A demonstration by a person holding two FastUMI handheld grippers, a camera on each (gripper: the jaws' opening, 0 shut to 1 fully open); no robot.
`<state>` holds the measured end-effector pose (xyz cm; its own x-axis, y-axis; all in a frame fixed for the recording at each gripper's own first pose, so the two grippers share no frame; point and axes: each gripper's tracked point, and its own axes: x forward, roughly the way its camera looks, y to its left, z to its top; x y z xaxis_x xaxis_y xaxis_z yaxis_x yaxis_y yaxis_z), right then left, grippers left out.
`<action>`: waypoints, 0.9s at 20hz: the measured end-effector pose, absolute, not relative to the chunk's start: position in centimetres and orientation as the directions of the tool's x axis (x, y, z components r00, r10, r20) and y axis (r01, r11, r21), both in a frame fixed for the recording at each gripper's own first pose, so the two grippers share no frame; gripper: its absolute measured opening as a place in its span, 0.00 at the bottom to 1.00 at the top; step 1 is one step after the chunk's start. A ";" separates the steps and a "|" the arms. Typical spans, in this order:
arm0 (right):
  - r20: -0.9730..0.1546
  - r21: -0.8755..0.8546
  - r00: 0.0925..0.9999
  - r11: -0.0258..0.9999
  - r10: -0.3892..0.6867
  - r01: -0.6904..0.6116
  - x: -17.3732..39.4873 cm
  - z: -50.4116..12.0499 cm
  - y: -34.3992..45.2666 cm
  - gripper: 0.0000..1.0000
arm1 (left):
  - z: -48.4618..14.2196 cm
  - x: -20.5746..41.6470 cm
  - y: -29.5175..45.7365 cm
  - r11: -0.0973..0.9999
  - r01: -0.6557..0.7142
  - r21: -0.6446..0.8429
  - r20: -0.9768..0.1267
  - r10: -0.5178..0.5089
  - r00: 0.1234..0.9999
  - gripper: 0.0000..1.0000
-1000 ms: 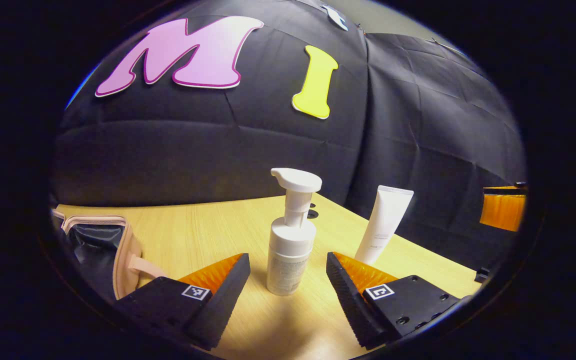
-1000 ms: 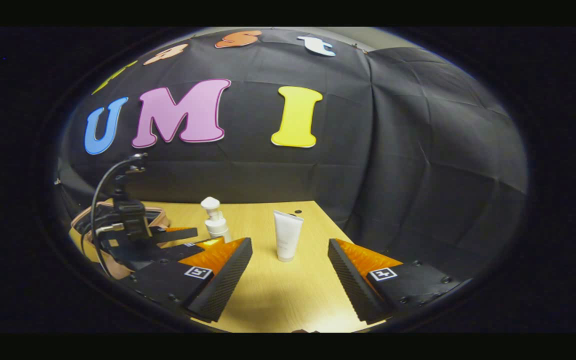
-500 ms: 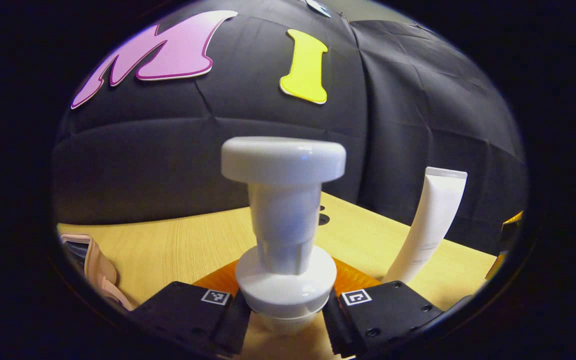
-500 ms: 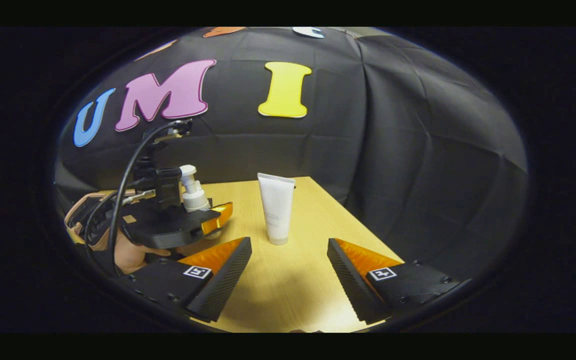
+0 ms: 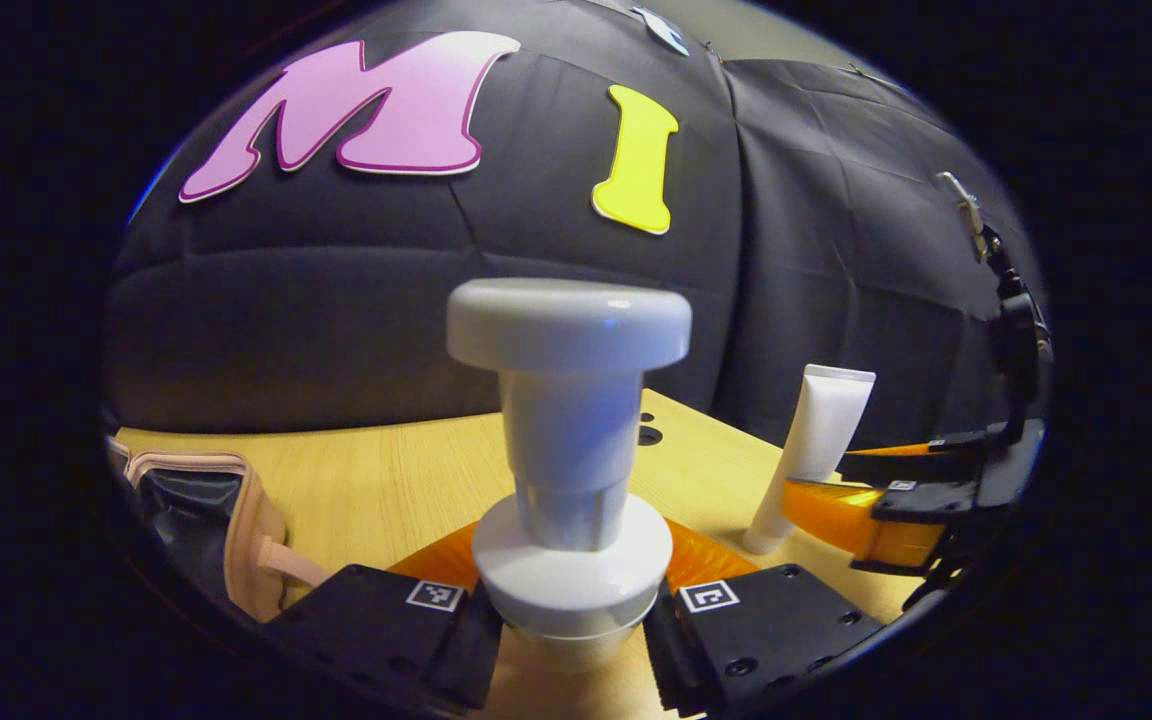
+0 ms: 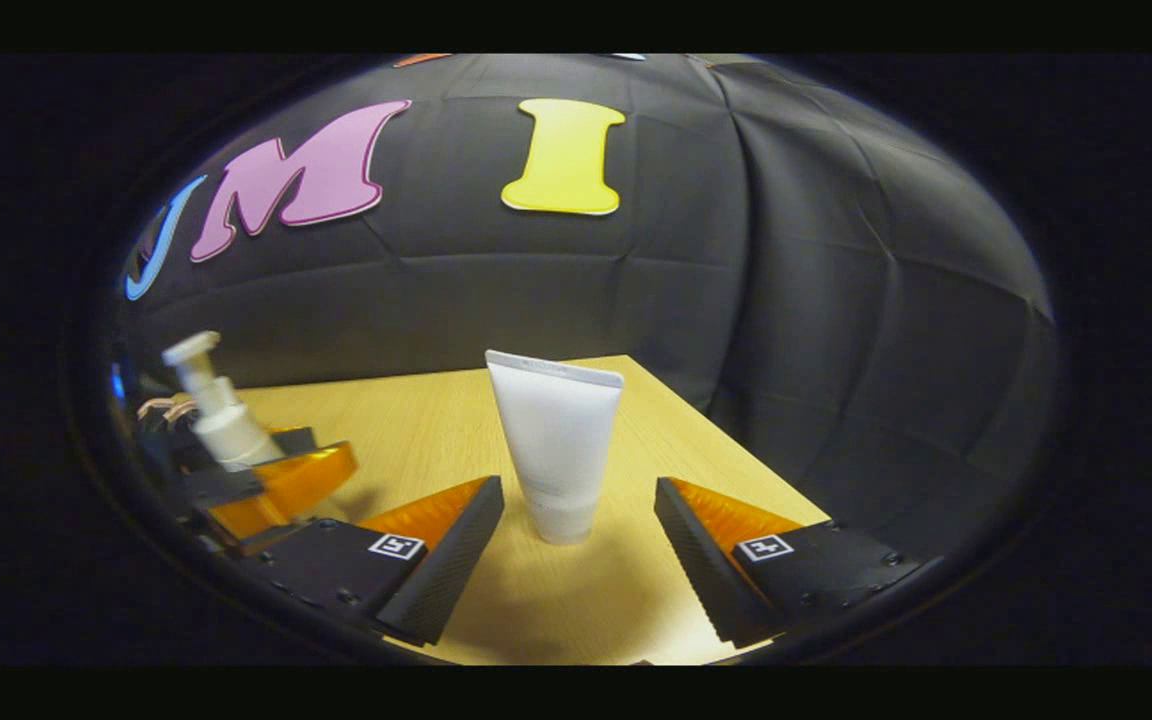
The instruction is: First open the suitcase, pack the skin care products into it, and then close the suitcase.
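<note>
Gripping the white pump bottle (image 5: 569,480), left gripper (image 5: 568,640) fingers pinch its body; right gripper (image 6: 578,560) fingers spread wide round upright tube (image 6: 556,450) on tabletop (image 6: 416,440); suitcase (image 5: 206,510) lies open w/ dark lining.

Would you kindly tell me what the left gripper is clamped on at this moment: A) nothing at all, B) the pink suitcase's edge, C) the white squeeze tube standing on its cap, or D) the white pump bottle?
D: in the left gripper view, the left gripper has both fingers pressed against the white pump bottle, while the white squeeze tube stands free on the wooden table ahead of the open right gripper.
</note>
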<state>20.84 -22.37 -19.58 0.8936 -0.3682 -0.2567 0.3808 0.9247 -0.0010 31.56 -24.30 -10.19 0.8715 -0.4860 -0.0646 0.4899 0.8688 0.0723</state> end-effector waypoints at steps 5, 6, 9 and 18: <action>-0.240 -0.075 0.870 0.901 -0.431 0.427 23.7 -20.7 -24.0 0.97 | -9.4 27.7 -20.9 0.892 0.452 0.013 -0.079 -0.450 0.890 0.63; -0.242 -0.077 0.865 0.898 -0.439 0.434 24.2 -20.9 -24.3 0.98 | -9.6 27.1 -20.3 0.898 0.441 -0.008 -0.087 -0.440 0.894 0.63; -0.277 -0.065 0.861 0.903 -0.426 0.425 25.3 -22.4 -23.7 0.95 | -9.4 25.8 -19.2 0.908 0.414 -0.064 -0.092 -0.418 0.904 0.63; -0.289 -0.079 0.891 0.936 -0.351 0.343 27.0 -22.2 -21.3 0.54 | -9.0 22.7 -14.5 0.926 0.365 -0.097 -0.100 -0.374 0.922 0.63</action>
